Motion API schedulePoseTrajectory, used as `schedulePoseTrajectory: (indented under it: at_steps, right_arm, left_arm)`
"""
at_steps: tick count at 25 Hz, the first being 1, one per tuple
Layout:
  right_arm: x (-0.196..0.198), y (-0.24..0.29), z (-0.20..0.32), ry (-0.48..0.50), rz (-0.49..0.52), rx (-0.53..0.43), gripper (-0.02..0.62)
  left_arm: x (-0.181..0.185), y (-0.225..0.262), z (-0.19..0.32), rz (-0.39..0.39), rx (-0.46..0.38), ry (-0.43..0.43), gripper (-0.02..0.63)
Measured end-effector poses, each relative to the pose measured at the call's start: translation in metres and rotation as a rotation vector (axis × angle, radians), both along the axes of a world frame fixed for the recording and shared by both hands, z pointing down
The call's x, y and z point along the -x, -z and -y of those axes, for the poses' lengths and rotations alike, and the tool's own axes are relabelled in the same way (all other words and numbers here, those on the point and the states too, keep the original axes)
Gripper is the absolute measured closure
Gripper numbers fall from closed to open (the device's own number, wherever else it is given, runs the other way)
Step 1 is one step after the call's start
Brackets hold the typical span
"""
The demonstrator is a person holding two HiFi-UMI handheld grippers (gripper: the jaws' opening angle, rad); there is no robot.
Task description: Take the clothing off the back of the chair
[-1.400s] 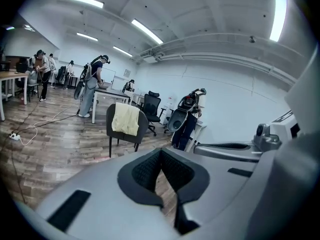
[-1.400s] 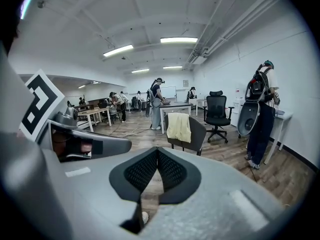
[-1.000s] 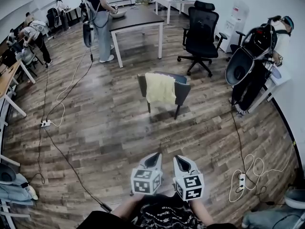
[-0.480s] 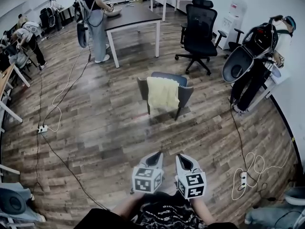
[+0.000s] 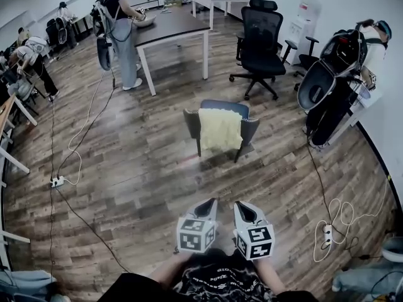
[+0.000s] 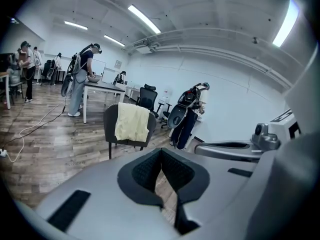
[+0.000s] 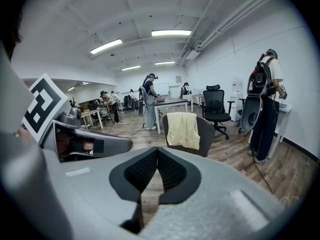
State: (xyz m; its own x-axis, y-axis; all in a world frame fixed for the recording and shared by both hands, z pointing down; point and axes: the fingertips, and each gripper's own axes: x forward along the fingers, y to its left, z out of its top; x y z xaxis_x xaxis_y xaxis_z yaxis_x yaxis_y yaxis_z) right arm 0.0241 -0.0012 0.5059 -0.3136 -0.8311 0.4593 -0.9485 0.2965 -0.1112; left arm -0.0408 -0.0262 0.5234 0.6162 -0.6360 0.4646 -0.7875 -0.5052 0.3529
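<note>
Two grippers (image 5: pixel 210 204) (image 5: pixel 241 207), clothing (image 5: pixel 220 129) on chair (image 5: pixel 224 104) well ahead

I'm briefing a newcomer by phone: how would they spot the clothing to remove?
In the middle of the wood floor, short of the dark table, stands a low grey chair. Pale yellow clothing hangs over its back; the black office chair beyond carries nothing.

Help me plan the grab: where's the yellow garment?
In the head view's centre, the yellow garment hangs over the back of the grey chair, nearer than the office chair.
</note>
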Motion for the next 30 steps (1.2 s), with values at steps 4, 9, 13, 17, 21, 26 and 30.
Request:
schedulePoseTrajectory:
  at_steps: [4,9,13,17,21,26,30]
  right_arm:
    - [0.002,0.001,0.010,-0.019,0.010,-0.003,0.591]
    - [0.001,0.003,0.016,-0.041,0.019,-0.010,0.591]
    - [0.003,0.000,0.016,-0.033,0.023,0.000,0.591]
    - [0.004,-0.009,0.013,-0.034,0.017,0.018,0.591]
    - [0.000,-0.014,0.020,-0.033,0.017,0.018,0.591]
    - [-0.016,-0.013,0.045,-0.047,0.023,0.012,0.591]
    - [-0.021,-0.018,0.066,-0.029,0.023,0.030,0.591]
  left_arm:
    - [0.005,0.000,0.009,0.001,-0.003,0.001,0.597]
    - [0.011,0.002,0.013,-0.001,-0.006,0.002,0.597]
    - [0.016,-0.003,0.013,0.008,0.013,0.017,0.597]
    - [0.015,-0.008,0.012,0.006,0.022,0.014,0.597]
    - [0.013,-0.014,0.016,0.020,0.032,0.011,0.597]
    - [0.012,-0.016,0.034,0.032,0.037,0.044,0.597]
    - [0.015,-0.022,0.054,0.033,0.062,0.087,0.597]
